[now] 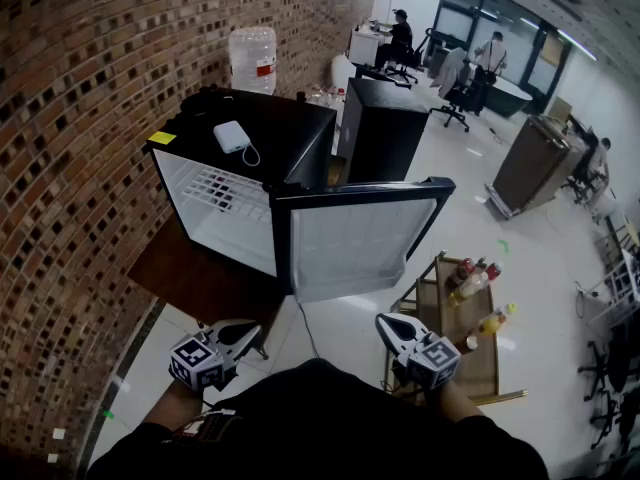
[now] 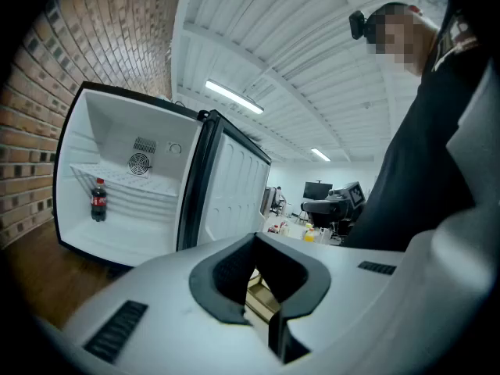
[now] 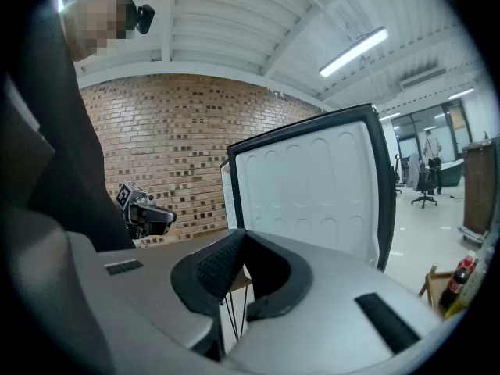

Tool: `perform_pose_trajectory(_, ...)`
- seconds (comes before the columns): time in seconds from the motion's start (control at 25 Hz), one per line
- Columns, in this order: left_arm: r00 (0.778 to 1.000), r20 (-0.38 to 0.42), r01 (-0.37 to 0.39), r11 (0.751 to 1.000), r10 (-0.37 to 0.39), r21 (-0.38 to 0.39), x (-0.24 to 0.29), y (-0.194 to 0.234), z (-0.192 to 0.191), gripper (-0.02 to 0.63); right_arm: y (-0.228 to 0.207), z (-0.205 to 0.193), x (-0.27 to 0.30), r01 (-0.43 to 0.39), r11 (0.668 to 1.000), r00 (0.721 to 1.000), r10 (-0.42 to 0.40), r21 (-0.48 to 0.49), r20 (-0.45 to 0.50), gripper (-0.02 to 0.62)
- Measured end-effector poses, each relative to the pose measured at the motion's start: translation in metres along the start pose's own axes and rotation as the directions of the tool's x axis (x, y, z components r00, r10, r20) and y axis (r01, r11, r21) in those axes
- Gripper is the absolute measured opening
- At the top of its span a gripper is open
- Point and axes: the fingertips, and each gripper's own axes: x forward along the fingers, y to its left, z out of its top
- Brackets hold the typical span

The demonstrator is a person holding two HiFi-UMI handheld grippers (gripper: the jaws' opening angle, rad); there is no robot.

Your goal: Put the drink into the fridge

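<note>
Where the left tool [image 1: 250,334] sits: down low at my left, jaws closed right up on nothing, nose aimed toward the fridge.
Right tool [image 1: 388,323]: same deal on my right, jaws together, nothing in them, about level with the left one.
Wooden surface [image 1: 482,368]: low thing on the floor just past the right tool, off to the right of the fridge.
Drinks [image 1: 472,278]: a few red-topped bottles clustered at that surface's far end, neither tool touching them.
Yellowish bottle [image 1: 492,321]: just beside the cluster, on the side nearer me.
Fridge door [image 1: 360,243]: swung wide open, white inner side facing me.
Fridge [image 1: 290,128]: small black one by the brick wall [image 1: 80,118], white inside, wire shelf [image 1: 225,190].
Cola bottle [image 2: 98,200]: inside the fridge, upright near its left wall; only the left gripper view shows it.
Power bank [image 1: 232,136]: white, lying on the fridge top with its cable.
Water jug [image 1: 252,58]: behind the fridge.
Black cabinet [image 1: 385,128]: right of the jug.
People [image 1: 398,33]: at desks way back.
</note>
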Motion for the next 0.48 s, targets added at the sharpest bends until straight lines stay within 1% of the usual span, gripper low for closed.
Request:
perform_pose_trajectory(0.12, 1.0, -0.016, 0.01, 1.0, -0.009, 0.014, 0.007, 0.004, -0.003, 0.002, -0.006, 0.0, 0.0, 0.007, 1.0, 1.0, -0.007, 0.004, 0.009, 0.017)
perform_pose_trajectory(0.24, 0.999, -0.021, 0.027, 1.0, -0.027, 0.008, 0.017, 0.003, -0.001, 0.002, -0.012, 0.0, -0.002, 0.019, 1.0, 1.0, -0.019, 0.014, 0.017, 0.016)
perform_pose_trajectory(0.48, 0.995, -0.039, 0.09, 0.995, -0.089, 0.033, 0.053, -0.002, -0.002, 0.002, -0.034, -0.002, -0.017, 0.073, 0.997, 0.996, -0.074, 0.033, 0.04, 0.016)
